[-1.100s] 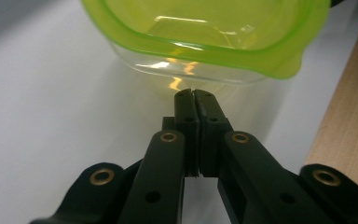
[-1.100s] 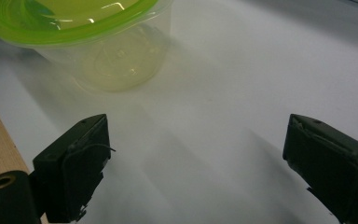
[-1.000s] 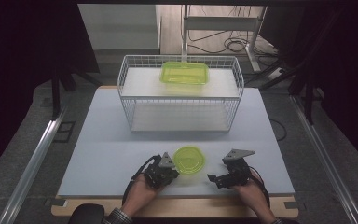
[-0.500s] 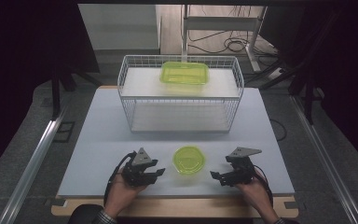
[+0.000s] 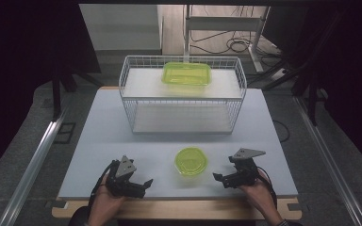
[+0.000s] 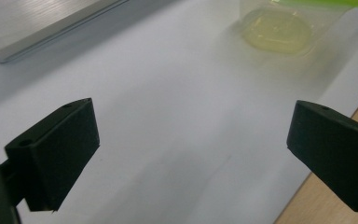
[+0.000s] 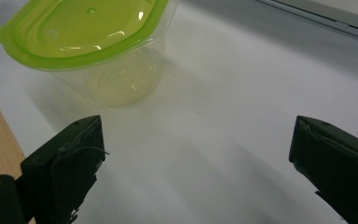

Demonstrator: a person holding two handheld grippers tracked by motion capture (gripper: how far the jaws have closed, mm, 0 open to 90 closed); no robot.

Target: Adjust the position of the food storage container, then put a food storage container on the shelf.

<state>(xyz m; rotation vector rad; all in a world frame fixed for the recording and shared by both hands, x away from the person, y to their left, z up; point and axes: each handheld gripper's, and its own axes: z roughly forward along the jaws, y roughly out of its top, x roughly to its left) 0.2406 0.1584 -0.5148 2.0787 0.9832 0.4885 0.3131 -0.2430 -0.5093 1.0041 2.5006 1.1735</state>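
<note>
Looking down from the high view, we find a white bench [image 5: 122, 136] with a wooden strip along its near edge. Near that edge, about midway along it, stands a small round container [image 5: 191, 161] with a yellow-green lid and a clear body. We see it upright, with bare bench all around it.

Our left claw [image 5: 143, 186] sits toward the near left corner, held in a hand [image 5: 104, 202] that comes in from below. Its jaws are spread wide apart with nothing between them. In the left gripper view, the claw [image 6: 191, 140] frames bare white surface, and the small round container [image 6: 279, 28] shows farther off at the upper right.

Our right claw [image 5: 220, 179] rests just right of the container, apart from it, also in a hand [image 5: 259, 193]. Its jaws too stand wide apart and hold nothing. In the right gripper view, the claw [image 7: 196, 154] points past the container [image 7: 102, 42], which sits at the upper left near the wooden edge.

Toward the far edge stands a white wire rack [image 5: 127, 89]. On its upper shelf lies a rectangular container [image 5: 186, 74] of the same yellow-green, toward the middle of the shelf.
</note>
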